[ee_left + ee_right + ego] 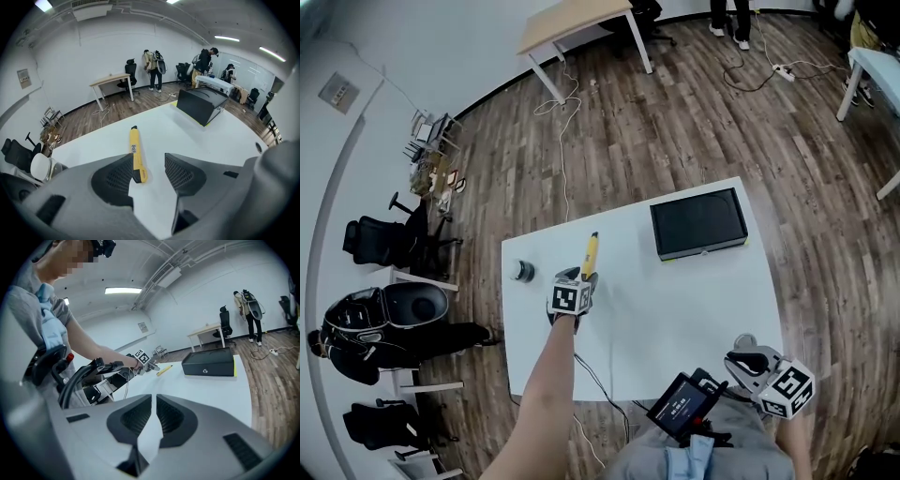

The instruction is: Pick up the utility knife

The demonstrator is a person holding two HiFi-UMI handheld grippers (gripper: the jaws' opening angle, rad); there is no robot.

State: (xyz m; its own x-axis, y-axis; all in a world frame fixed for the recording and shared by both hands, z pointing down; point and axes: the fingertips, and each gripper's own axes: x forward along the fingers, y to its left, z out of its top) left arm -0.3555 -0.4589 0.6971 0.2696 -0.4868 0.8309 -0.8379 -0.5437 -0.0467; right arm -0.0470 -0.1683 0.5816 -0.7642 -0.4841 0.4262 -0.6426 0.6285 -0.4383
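Closest in, by the table's [675, 309] near right corner: right gripper [153, 401], jaws drawn almost together on nothing but air. Best kept parked there, out of the way.

Farther off, near the far edge, between the far left corner and black box [698, 222]: utility knife [135, 150], yellow, flat on the white top, lengthwise toward that far edge. Poised just over its near end: left gripper [149, 161], jaws spread wide and gripping nothing, with the knife's near tip between them, tucked close beside the left jaw (possibly brushing it; hard to settle from this angle) and well clear of the right jaw.

For a clean pickup, by judgement:
- Shift a little sideways to centre the handle between the pads, rather than shoving it across the smooth top with one jaw.
- Reach slightly farther along the body, toward its middle, for a balanced hold instead of a pinch at the very end.
- Lower until the pads flank the long sides, just off the surface.
- Close squarely across the narrow width, and firmly (slim, slick plastic, likely to pivot).
- Lift straight up, clear of the small dark round thing [523, 271] near the left edge.
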